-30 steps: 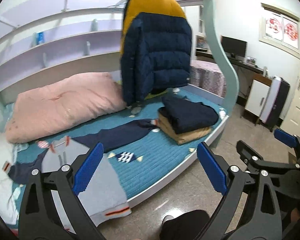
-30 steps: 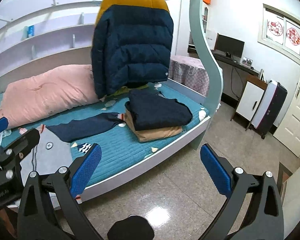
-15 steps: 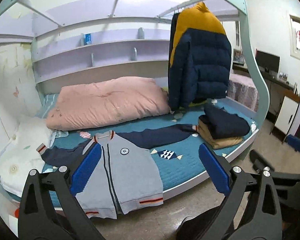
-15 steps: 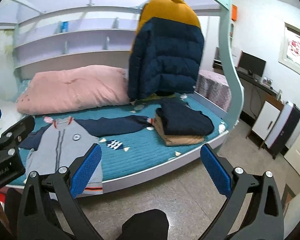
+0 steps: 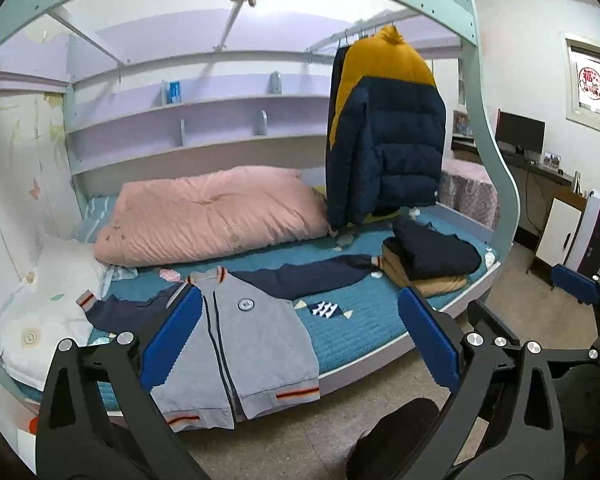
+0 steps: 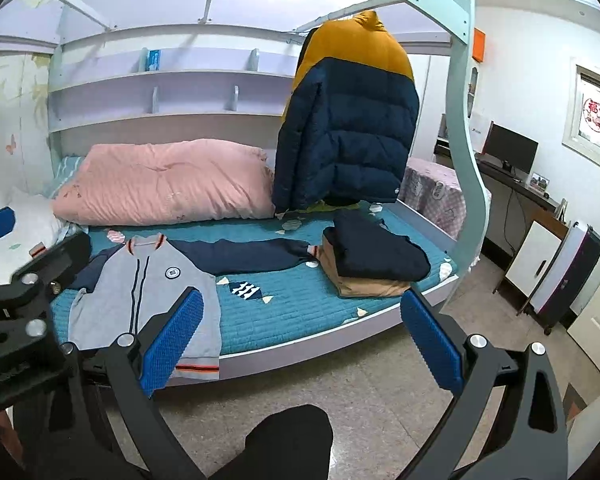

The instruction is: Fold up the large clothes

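Both hand-held grippers are hovering in the air in front of a bed, each with its blue-padded fingers spread wide and gripping nothing. From its own camera, the left gripper is pointing toward a grey jacket; from its own camera, the right gripper is facing the bed's teal mattress cover. The right gripper is also showing at the right edge of the left view, and the left gripper at the left edge of the right view, so the two are floating side by side. The grey jacket, with navy sleeves stretched out to both sides and striped cuffs and hem, is lying flat and face up on the mattress cover, its hem hanging slightly over the front edge of the bed. To its right, a stack of folded clothes, navy on top of tan, is resting on the bed. Behind the jacket, a pink duvet is lying bunched against the wall. A navy and mustard puffer coat is hanging above the bed. A white pillow is sitting at the left end.
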Demonstrator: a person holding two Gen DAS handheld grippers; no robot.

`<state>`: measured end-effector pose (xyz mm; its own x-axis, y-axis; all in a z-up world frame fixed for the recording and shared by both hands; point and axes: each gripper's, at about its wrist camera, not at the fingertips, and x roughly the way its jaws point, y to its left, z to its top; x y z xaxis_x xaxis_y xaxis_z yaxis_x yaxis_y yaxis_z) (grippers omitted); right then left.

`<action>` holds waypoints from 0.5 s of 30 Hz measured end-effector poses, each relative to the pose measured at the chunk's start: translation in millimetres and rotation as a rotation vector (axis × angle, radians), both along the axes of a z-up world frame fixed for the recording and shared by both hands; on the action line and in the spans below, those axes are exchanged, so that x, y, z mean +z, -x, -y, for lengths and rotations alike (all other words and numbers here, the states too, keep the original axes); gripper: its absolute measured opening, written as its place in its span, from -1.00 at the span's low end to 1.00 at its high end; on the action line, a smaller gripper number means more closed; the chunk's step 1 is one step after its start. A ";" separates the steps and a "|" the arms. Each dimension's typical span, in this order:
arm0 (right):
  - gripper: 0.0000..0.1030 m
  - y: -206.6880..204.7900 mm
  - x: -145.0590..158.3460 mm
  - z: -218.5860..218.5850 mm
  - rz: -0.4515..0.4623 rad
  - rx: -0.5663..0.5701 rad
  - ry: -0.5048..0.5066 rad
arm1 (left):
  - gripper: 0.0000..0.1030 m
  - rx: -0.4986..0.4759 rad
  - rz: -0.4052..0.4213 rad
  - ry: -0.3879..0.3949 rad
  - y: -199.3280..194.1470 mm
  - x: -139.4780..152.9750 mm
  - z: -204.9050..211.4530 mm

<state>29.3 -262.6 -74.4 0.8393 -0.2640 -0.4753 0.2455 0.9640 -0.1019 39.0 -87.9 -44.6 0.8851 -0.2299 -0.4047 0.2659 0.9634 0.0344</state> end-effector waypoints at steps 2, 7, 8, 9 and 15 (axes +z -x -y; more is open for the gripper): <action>0.86 4.4 0.7 0.8 0.014 -0.004 -0.009 | 0.91 0.004 0.029 0.005 8.2 4.3 0.7; 0.86 11.7 5.8 1.0 0.041 -0.010 -0.022 | 0.91 0.010 0.069 0.000 25.2 9.9 4.9; 0.86 14.1 7.4 0.6 0.047 -0.011 -0.022 | 0.91 0.009 0.072 -0.003 26.9 10.4 6.0; 0.86 17.0 9.0 0.3 0.052 -0.015 -0.020 | 0.91 0.011 0.069 0.002 27.5 10.9 5.6; 0.86 28.0 13.5 -2.5 0.072 -0.012 -0.025 | 0.91 0.013 0.073 0.051 28.0 18.5 -1.0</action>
<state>1.3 -260.1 -60.8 0.8684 -0.2627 -0.4206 0.2626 0.9631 -0.0594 11.0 -86.9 -26.1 0.9149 -0.2370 -0.3269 0.2521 0.9677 0.0038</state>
